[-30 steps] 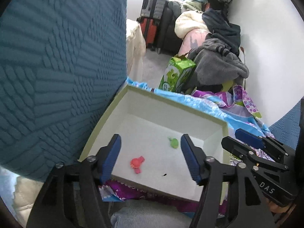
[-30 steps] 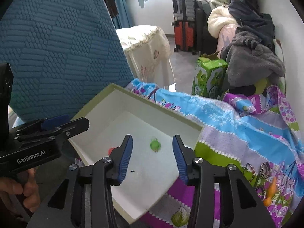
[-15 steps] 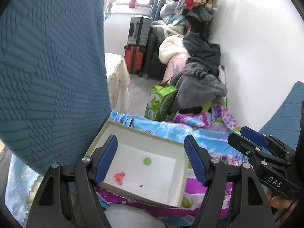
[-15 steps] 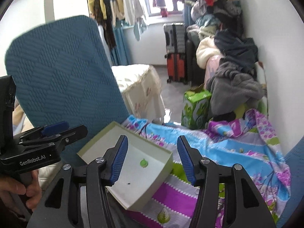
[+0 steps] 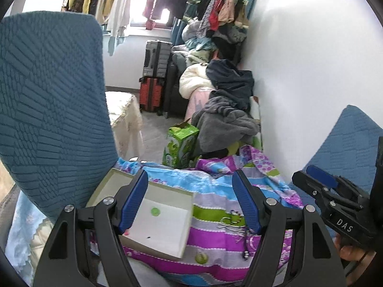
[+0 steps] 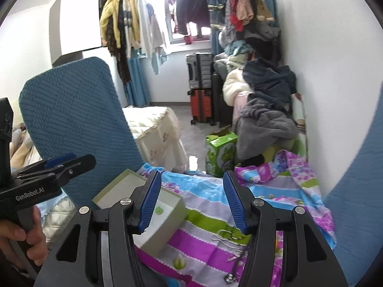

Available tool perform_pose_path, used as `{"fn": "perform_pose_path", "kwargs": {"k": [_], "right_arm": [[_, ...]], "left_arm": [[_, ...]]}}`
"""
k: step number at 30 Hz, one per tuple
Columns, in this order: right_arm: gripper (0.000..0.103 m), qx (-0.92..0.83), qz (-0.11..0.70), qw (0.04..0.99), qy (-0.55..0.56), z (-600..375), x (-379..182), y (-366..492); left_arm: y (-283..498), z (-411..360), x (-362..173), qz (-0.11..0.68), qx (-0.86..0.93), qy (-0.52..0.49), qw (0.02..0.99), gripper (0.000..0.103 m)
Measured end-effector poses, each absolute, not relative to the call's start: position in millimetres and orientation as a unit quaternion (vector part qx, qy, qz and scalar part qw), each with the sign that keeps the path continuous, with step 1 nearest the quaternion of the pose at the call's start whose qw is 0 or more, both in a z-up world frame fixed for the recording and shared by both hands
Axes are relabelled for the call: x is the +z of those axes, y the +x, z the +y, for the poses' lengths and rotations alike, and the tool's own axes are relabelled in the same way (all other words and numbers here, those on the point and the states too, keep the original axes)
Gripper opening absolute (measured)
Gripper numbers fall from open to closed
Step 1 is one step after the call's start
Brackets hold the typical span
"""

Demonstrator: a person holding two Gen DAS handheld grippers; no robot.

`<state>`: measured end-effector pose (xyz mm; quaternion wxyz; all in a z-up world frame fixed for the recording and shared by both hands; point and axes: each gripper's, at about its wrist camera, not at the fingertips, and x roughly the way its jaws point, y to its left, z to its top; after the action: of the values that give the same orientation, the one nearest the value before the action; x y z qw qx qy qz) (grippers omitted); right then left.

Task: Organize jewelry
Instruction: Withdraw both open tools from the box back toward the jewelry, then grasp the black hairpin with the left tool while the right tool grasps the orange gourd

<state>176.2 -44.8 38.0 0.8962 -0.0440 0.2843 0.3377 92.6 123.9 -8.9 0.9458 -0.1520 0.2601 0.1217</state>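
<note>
Left wrist view: left gripper (image 5: 189, 203) gapes empty; white box (image 5: 167, 244) at 7 o'clock holds a green bead (image 5: 154, 211). Right wrist view: right gripper (image 6: 190, 204) spread empty; silver chain (image 6: 226, 235) on blanket (image 6: 205, 244) at 5 o'clock.

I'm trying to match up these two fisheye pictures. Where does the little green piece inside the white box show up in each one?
Left wrist view: the green piece lies on the floor of the white box, lower left of centre, just right of the left gripper's left finger.
Right wrist view: the green piece is in the box, beside the right gripper's left finger.
Shared landmark: the green carton on the floor beyond the bedspread.
</note>
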Motion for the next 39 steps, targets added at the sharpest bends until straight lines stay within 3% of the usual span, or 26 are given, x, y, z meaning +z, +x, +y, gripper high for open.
{"fn": "perform_pose_path", "kwargs": {"k": [19, 32, 39], "right_arm": [[0.052, 0.243, 0.286, 0.927, -0.009, -160.2, 13.8, 173.4], [0.052, 0.206, 0.342, 0.917, 0.021, -199.8, -76.4, 197.8], [0.042, 0.2, 0.382, 0.902, 0.017, -202.2, -127.7, 210.8]], "left_arm": [[120.1, 46.4, -29.2, 0.264, 0.048, -0.148, 0.952, 0.073], [154.8, 7.7, -108.7, 0.318, -0.005, -0.15, 0.936, 0.072], [172.0, -3.6, -158.3, 0.363, -0.02, -0.154, 0.919, 0.061]]}}
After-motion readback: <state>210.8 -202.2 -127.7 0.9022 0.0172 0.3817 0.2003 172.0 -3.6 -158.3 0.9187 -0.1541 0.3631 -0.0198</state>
